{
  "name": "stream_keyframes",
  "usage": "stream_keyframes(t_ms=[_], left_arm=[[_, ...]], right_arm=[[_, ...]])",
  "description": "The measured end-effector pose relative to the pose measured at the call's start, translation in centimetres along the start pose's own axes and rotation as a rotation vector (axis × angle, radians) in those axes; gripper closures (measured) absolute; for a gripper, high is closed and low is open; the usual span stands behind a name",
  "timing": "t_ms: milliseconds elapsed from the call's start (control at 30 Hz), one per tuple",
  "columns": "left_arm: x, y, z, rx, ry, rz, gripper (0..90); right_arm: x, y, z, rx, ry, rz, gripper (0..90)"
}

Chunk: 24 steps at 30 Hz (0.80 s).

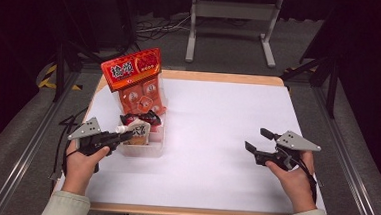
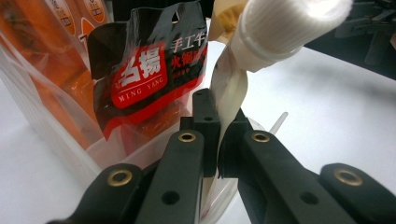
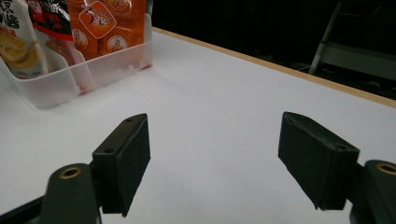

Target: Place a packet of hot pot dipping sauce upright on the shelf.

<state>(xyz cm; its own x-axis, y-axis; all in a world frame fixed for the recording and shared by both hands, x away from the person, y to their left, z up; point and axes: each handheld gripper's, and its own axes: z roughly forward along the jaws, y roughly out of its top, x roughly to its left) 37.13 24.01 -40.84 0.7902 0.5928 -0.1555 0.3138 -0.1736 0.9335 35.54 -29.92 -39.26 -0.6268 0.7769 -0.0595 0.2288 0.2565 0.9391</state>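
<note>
White-capped pouch (image 2: 261, 51), clamped by left gripper (image 2: 218, 135), hangs cap-up over clear bin (image 1: 143, 147) at table's (image 1: 218, 119) left edge; right gripper (image 1: 259, 140) spread, far off.

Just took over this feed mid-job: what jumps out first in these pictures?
The tall orange snack bag stands upright in the clear plastic bin at the table's left, with a black-and-red packet in front of it. The left gripper is shut on a cream pouch with a white cap, holding it at the bin. The right gripper hangs open over the bare white table at the right.
</note>
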Motion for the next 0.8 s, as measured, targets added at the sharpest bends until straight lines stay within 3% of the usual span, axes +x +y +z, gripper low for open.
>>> stream_keyframes(t_ms=[200,233,333,567,633,733,800], left_arm=[[0.0,-0.1,-0.2,0.018,0.023,0.003,87.0],[0.1,-0.2,-0.3,0.034,0.039,0.026,87.2],[0.2,-0.4,-0.6,0.034,0.052,0.009,87.6],[0.1,-0.3,-0.5,0.033,0.057,0.016,83.2],[0.0,-0.1,-0.5,0.018,0.065,0.017,74.1],[-0.3,0.5,-0.4,-0.003,0.117,0.047,40.1],[-0.7,0.9,-0.4,-0.003,0.127,0.052,29.6]], right_arm=[[0.1,0.0,0.0,-0.002,0.003,-0.001,26.0],[0.1,0.1,0.0,-0.001,0.002,0.001,26.0],[0.2,0.1,-0.1,-0.001,0.002,0.000,26.0],[0.1,0.1,-0.1,-0.003,0.004,0.002,26.0],[0.1,0.1,-0.1,-0.003,0.005,0.002,26.0],[0.1,0.1,-0.1,-0.006,0.008,0.003,26.0],[0.2,0.1,-0.1,-0.004,0.010,0.003,26.0]])
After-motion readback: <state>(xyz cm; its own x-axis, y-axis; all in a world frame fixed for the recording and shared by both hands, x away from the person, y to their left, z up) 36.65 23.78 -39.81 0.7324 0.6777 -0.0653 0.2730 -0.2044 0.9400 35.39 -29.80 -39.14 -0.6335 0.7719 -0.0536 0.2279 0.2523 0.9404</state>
